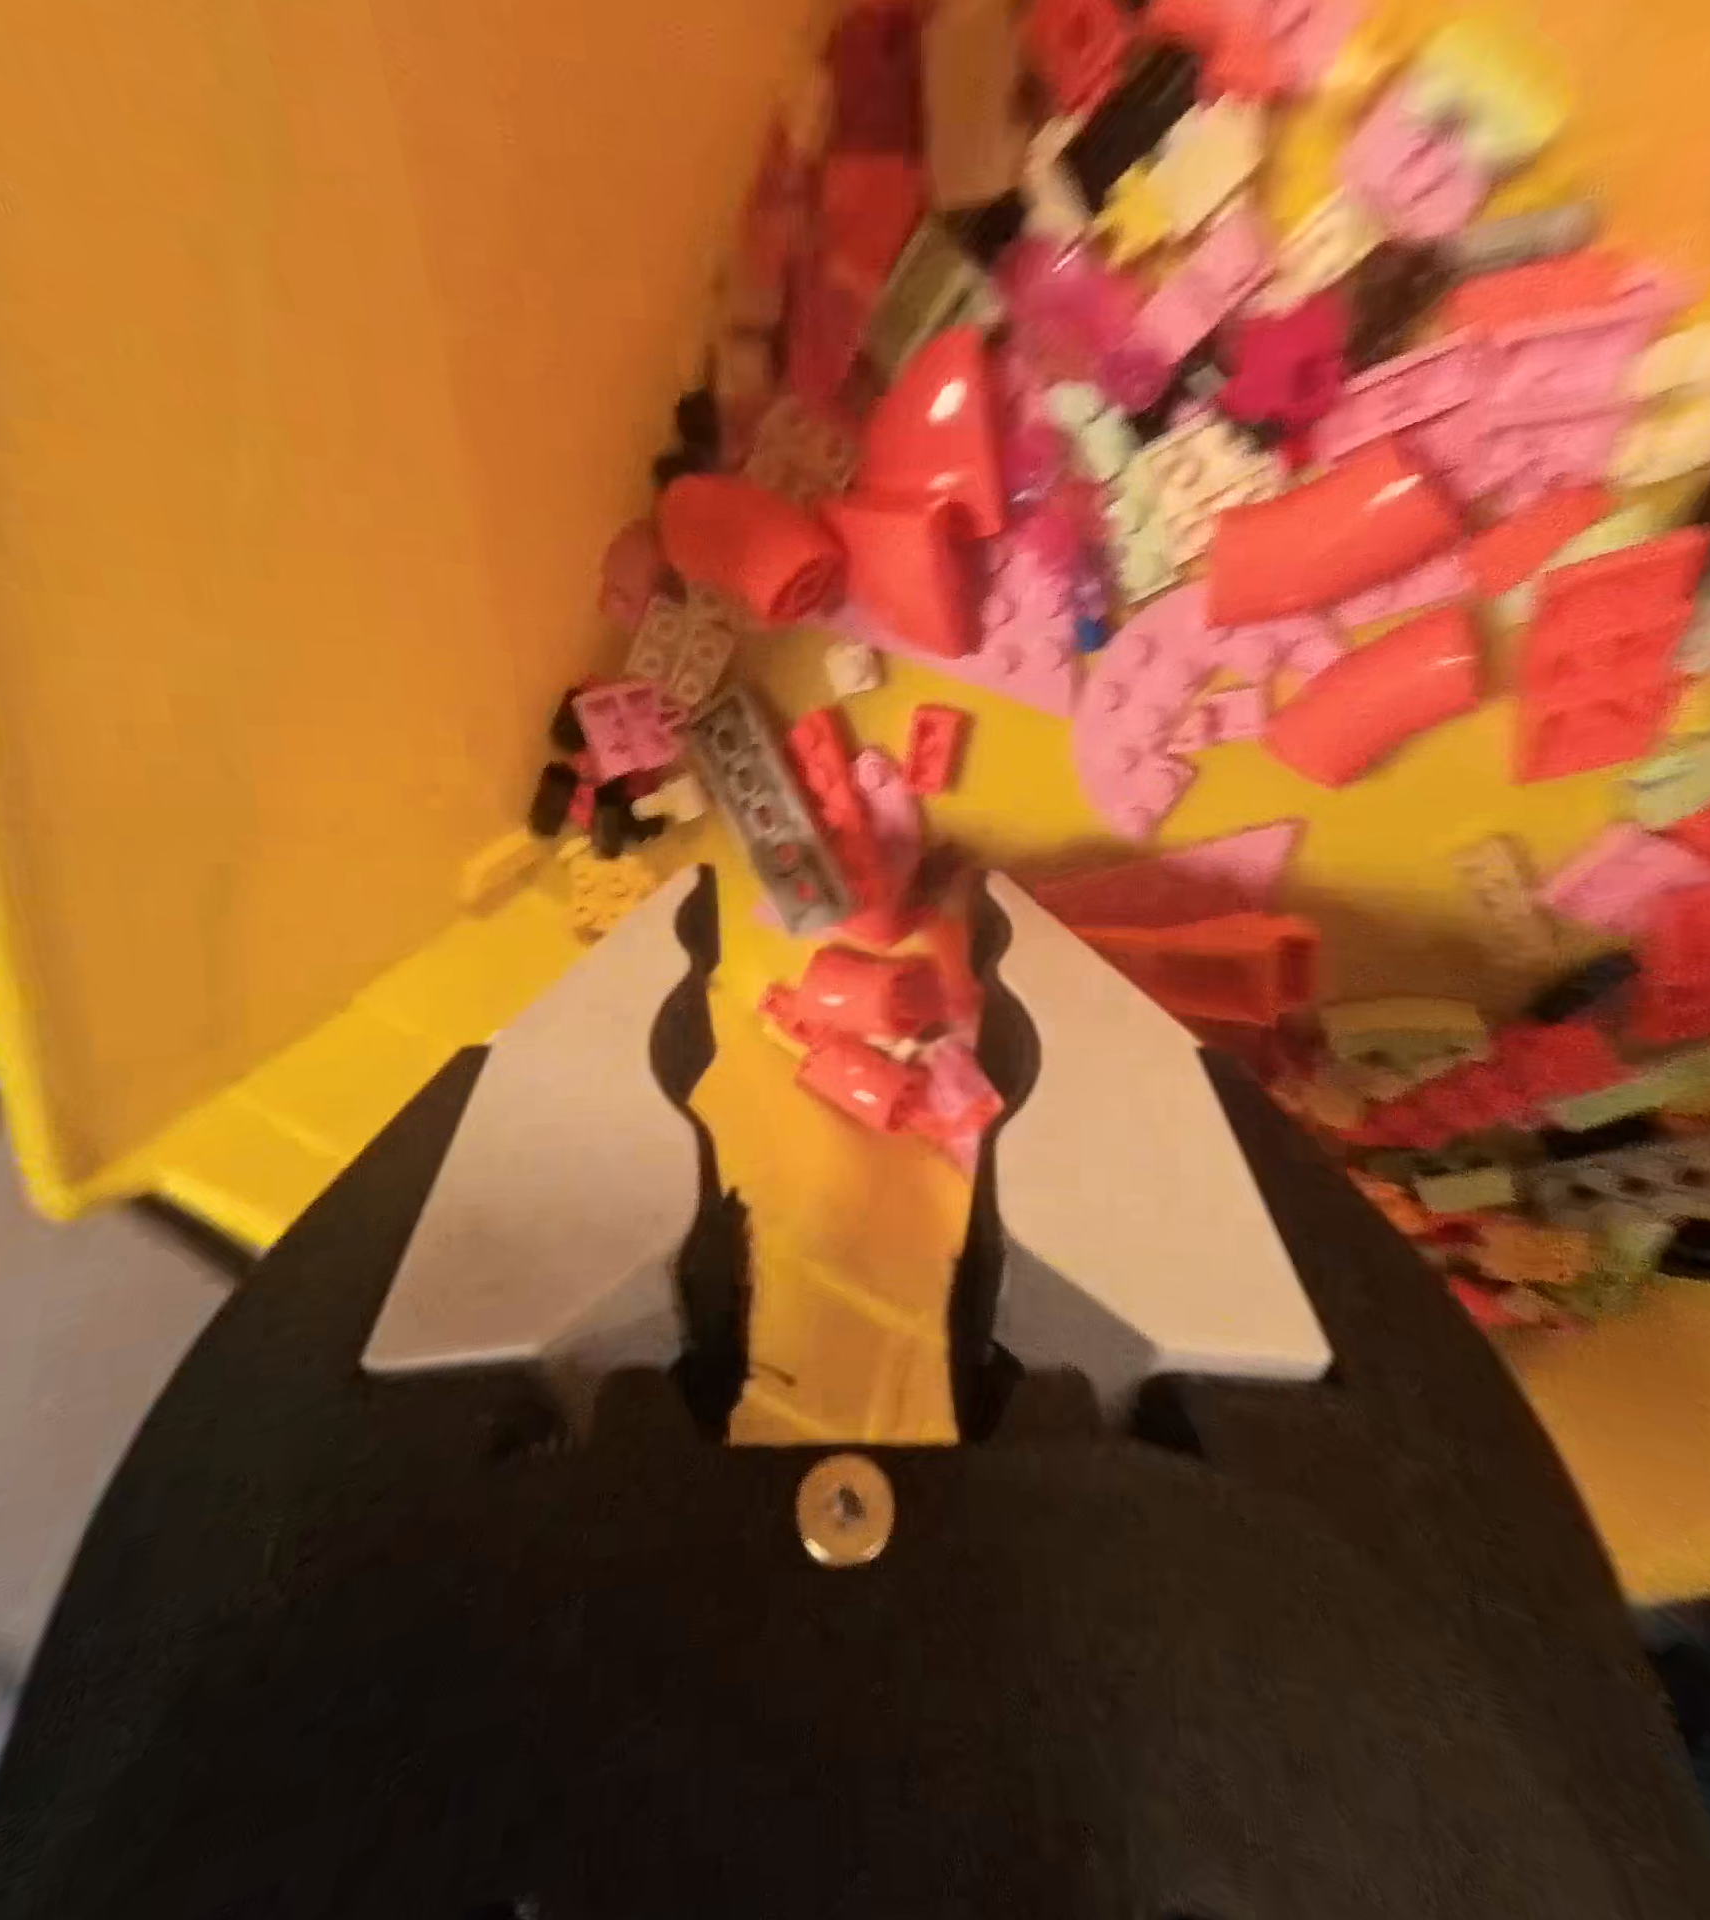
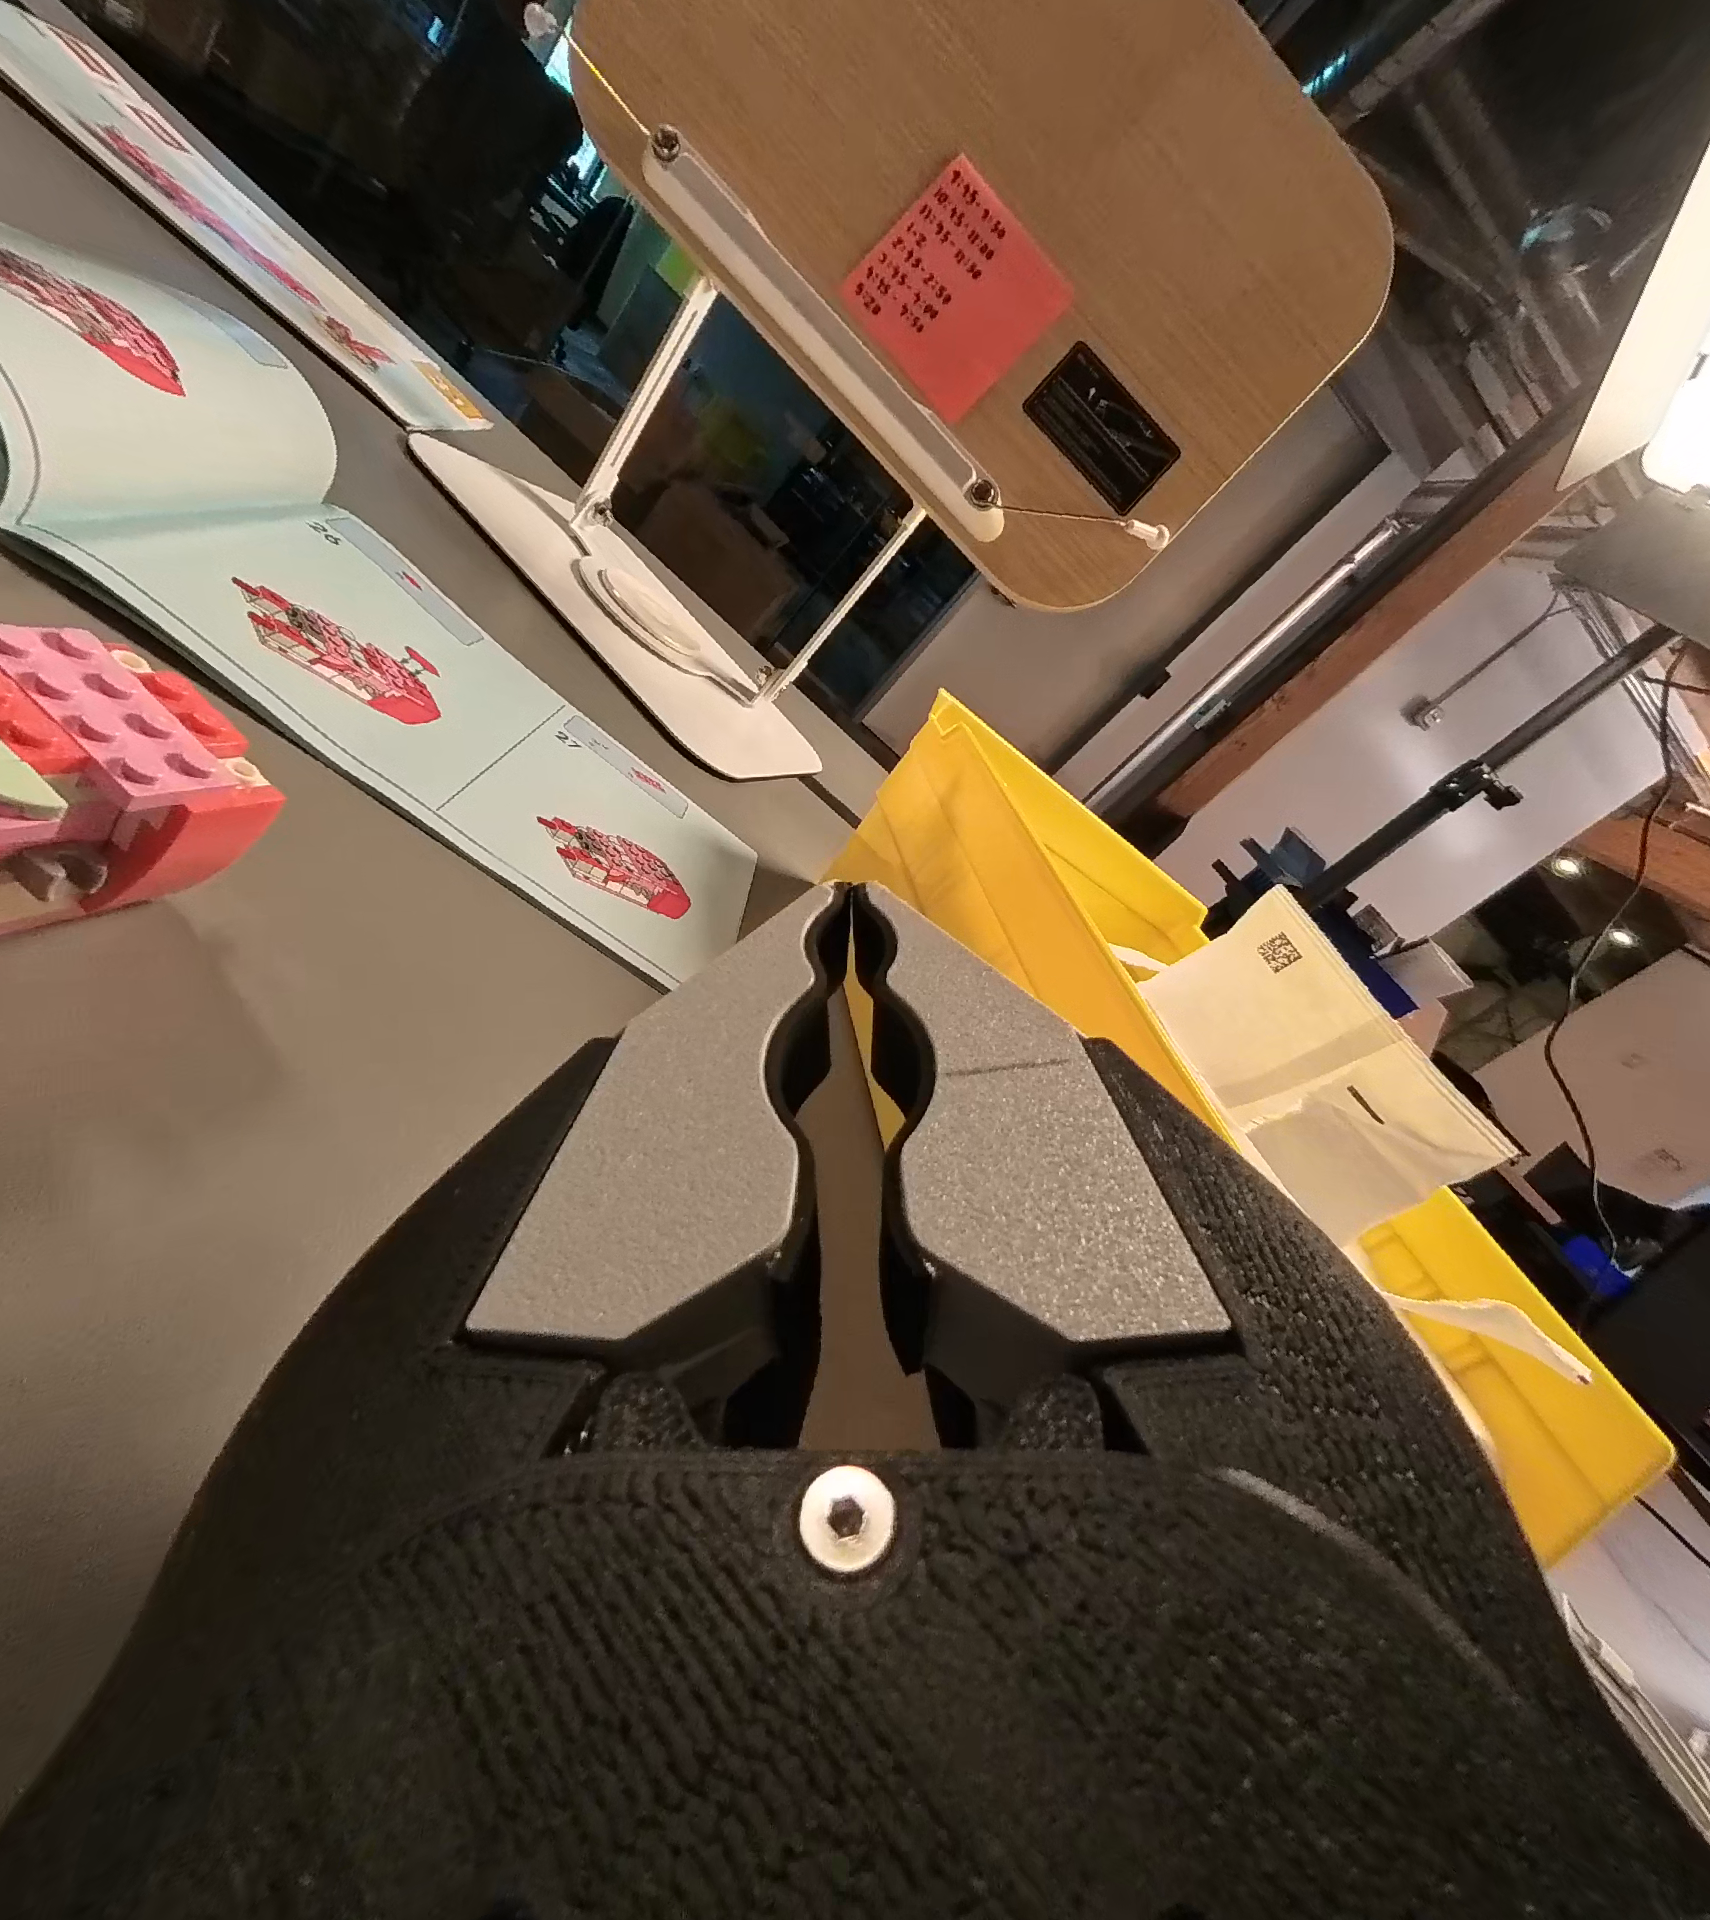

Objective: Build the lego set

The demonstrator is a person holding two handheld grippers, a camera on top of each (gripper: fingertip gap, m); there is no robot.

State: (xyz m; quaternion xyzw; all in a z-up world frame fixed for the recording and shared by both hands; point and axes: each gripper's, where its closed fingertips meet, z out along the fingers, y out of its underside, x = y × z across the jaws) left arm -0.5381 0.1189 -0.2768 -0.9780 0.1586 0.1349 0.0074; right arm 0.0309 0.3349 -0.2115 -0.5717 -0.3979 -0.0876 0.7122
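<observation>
Left gripper (image 1: 846, 883) hung open over the yellow bin (image 1: 331, 499), a red-and-pink brick cluster (image 1: 882, 1029) lying loose between its fingers, nearer the right one; blur might spoil aim. Right gripper (image 2: 851, 891), shut and empty, sat beside that bin.

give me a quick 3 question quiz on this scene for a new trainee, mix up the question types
1. True or false: the right gripper has its fingertips apart.
2. The left gripper hangs over: A) a grey tray B) a yellow bin of toy bricks C) an open booklet.
3. What lies on the table between the brick model and the yellow bin?

Key: 1. False, the tips meet. 2. B; its fingers stand apart. 3. An open instruction booklet.
</observation>
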